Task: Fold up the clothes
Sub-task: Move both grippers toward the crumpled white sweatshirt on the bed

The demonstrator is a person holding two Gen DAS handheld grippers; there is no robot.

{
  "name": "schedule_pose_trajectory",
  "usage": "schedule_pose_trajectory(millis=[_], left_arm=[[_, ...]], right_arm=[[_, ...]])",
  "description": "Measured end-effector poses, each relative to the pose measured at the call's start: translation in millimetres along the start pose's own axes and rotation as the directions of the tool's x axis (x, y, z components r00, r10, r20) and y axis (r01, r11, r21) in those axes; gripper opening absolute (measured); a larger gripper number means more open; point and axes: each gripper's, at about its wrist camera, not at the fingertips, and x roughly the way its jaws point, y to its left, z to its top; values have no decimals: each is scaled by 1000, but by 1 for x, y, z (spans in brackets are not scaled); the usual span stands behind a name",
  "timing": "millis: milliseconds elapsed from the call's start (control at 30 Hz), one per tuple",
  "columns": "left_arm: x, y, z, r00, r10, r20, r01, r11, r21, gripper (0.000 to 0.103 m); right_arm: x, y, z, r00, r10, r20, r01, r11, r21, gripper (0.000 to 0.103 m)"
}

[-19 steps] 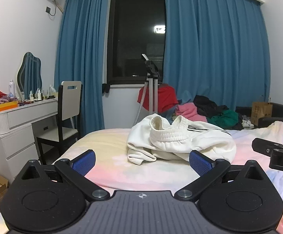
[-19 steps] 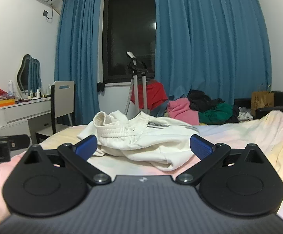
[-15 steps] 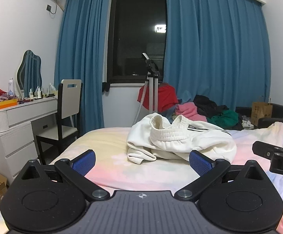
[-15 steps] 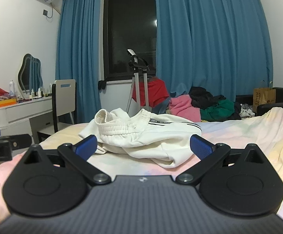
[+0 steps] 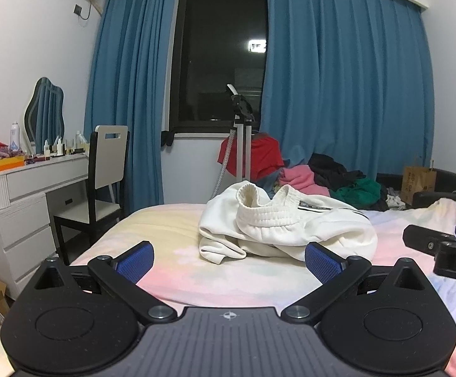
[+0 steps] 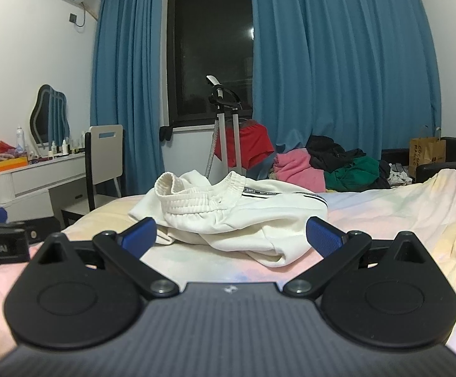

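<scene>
Left gripper [image 5: 229, 259]: we see its jaws spread wide, with nothing between the blue pads [image 5: 133, 261]. It hovers low over the near part of the bed and points at the garment.

Right gripper [image 6: 232, 235]: we see it spread wide too, and it pinches nothing. Its blue pads [image 6: 323, 234] stand on both sides of the garment in the view, but they do not touch the cloth.

Grippers together: we find them side by side. In the left wrist view the black body of the right one shows at the right edge; in the right wrist view the left one shows at the left edge.

White sweatpants [image 5: 286, 220]: we see them lying crumpled in a heap on the bed, ahead of both grippers. The ribbed elastic waistband stands up and faces us. A dark stripe runs along one side.

Bed [image 5: 177, 229]: we see a sheet in pale pastel colours, pink, yellow and light blue, under the sweatpants.

Pile of clothes [image 6: 328, 166]: behind the bed we see pink, black and green pieces heaped together, and a red garment [image 6: 249, 147] beside a garment steamer stand [image 6: 224, 119].

Paper bag [image 6: 427, 154]: we see it standing at the far right, on a dark sofa.

Dressing table [image 5: 23, 188]: we see it at the left wall, white, with bottles and a wavy mirror [image 5: 44, 116] on it. A chair [image 5: 102, 176] stands in front of it.

Window [image 5: 218, 59]: it is dark, between blue curtains [image 5: 344, 91].
</scene>
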Motion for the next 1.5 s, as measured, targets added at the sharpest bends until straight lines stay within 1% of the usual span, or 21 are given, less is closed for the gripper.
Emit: schedule_pose_trajectory(millis=[67,133,167,267,400,467,567,667,700,767,800,867,933,1033,1100,1133,1167,1233,1300,1367,1500], left_arm=[[1,0,1,1000,5,-7,-5,1000,-10,103],[0,-1,4,1000,13,-22,-14,1000,-26,103],[-1,-2,5,1000,16,-26,-17,999,-30,103],[-9,-5,10,1000,9,0,-9,1000,-14,103],[-9,-6,12,1000,-2,-21,2,1000,-17,103],[-11,-6,13,1000,0,-19,0,1000,-9,103],[-15,-4,11,1000,-25,-19,25,1000,-12,103],[-15,-4,5,998,-59,-36,58,998,-26,103],[-15,-5,3,998,-57,-24,57,998,-14,103],[-15,-7,-2,999,-53,0,53,999,12,103],[-14,-8,-4,999,-48,7,48,999,21,103],[-9,-8,-5,997,-76,0,76,997,4,103],[-4,-9,-7,995,-104,-7,104,995,-14,103],[-1,-15,-11,995,-97,-8,97,995,2,103],[1,-17,-14,998,-66,-5,66,998,19,103],[3,-18,-16,999,-45,-1,45,999,23,103],[4,-18,-18,1000,-24,3,24,999,27,103],[12,-18,-20,1000,11,15,-11,1000,12,103],[32,-18,-16,1000,18,-15,-18,1000,-3,103],[55,-19,-8,999,20,-46,-20,1000,-5,103],[118,-18,12,994,18,-106,-22,999,-40,103]], right_arm=[[-2,1,3,1000,-1,7,1,1000,4,103],[-2,3,9,1000,-22,14,23,999,-22,103],[-2,2,13,999,-27,18,27,1000,-12,103],[-1,-4,28,999,-29,27,28,999,46,103],[-5,3,48,999,-43,17,42,997,65,103],[-6,6,54,999,-31,21,30,997,71,103],[-9,10,60,999,-7,33,5,997,80,103],[-6,3,44,997,-34,63,31,998,56,103],[-5,1,38,996,-45,73,42,998,47,103],[1,-6,23,997,-44,63,43,999,25,103],[4,-9,15,997,-59,58,59,998,3,103],[8,-15,3,994,-94,49,95,995,-34,101],[8,-19,2,993,-109,40,110,994,-23,100],[2,-20,9,990,-116,80,116,993,15,100],[-1,-19,9,989,-113,96,111,993,26,93],[-1,-20,9,990,-114,87,111,993,34,79],[0,-21,8,990,-116,75,113,993,43,68],[1,-23,6,991,-121,50,118,991,61,58],[2,-24,8,991,-121,49,117,989,87,41],[2,-26,10,990,-129,54,122,986,114,35],[5,-32,9,989,-140,57,129,979,155,35]])
